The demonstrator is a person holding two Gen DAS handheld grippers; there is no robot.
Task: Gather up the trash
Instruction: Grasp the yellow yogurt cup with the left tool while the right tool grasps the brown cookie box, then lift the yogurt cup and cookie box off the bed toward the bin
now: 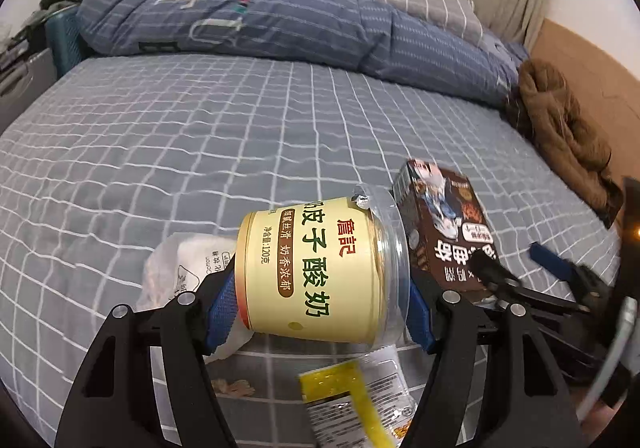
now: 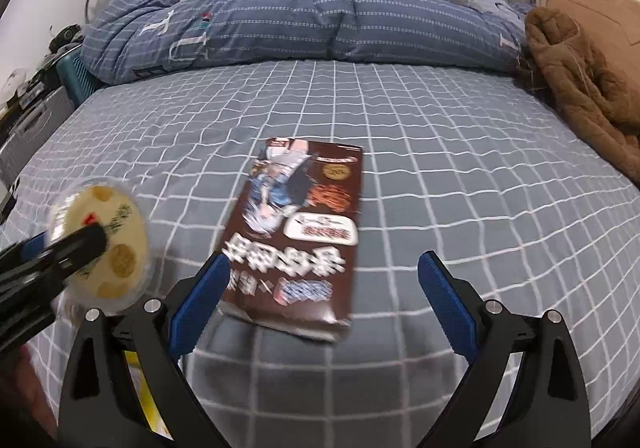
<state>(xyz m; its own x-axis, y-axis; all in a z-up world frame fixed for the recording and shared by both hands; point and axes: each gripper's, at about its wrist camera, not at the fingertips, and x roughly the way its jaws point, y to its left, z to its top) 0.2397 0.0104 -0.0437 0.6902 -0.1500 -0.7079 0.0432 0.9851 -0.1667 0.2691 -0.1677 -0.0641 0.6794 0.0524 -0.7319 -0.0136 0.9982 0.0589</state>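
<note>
Left hand-held gripper (image 1: 320,300) clamped on a yellow yogurt cup (image 1: 320,272), held sideways across base and clear lid, lifted clear of the checked bed sheet (image 1: 160,135). Right hand-held gripper (image 2: 320,304) wide open and empty, hovering over the near end of a brown snack packet (image 2: 300,232) lying flat on the bed. Likely trouble: smooth, rounded cup walls under pads pressing end to end, so a slip or a popped lid if the squeeze tightens or the wrist tilts; possible leftover yogurt on the sheet. More loose trash just below the cup: a crumpled white wrapper (image 1: 180,268) and a yellow-and-clear wrapper (image 1: 352,404), easy to knock or overlook. Flat packet hard to pinch from above; pads liable to catch the sheet along with it, or skid over the glossy film. Two grippers close together near the packet, so a bump between them also possible.
</note>
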